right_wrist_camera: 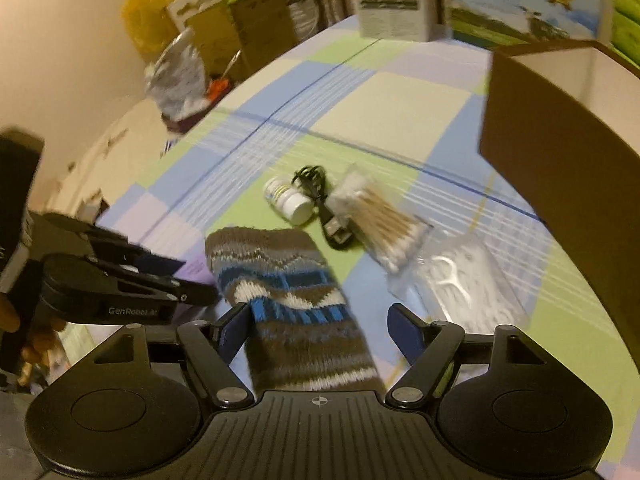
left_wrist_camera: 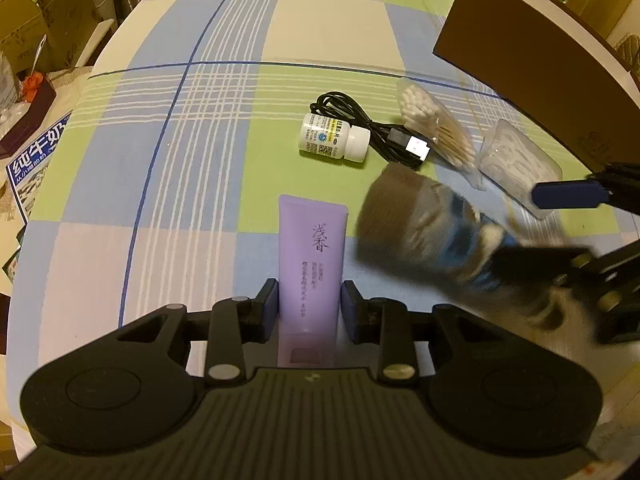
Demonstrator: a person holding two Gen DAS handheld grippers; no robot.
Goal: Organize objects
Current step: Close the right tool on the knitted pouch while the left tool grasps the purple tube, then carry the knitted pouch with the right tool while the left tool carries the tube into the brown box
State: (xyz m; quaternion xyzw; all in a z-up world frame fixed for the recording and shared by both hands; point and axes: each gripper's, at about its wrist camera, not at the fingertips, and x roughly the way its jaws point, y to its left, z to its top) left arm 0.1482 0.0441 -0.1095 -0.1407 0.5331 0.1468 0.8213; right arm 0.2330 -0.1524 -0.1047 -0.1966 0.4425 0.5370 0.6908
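Purple tube [left_wrist_camera: 311, 256]: on the checked cloth, between my left gripper [left_wrist_camera: 310, 304] pads, narrowly parted, grip unconfirmed. Knitted sock [right_wrist_camera: 296, 300]: my right gripper [right_wrist_camera: 320, 330] gapes around it, unclamped. Step: pickup. Next: close, carry to cardboard box [right_wrist_camera: 560, 128].

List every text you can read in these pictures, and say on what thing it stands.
"浅香": purple tube, large characters; the smaller lines below are too small to read.
"GenRobot.AI": left gripper, on its side.
"纯牛奶": blue carton at the table's left edge; partly cut off.
White bottle: label print too small to read.
Boxes at the back: print blurred.
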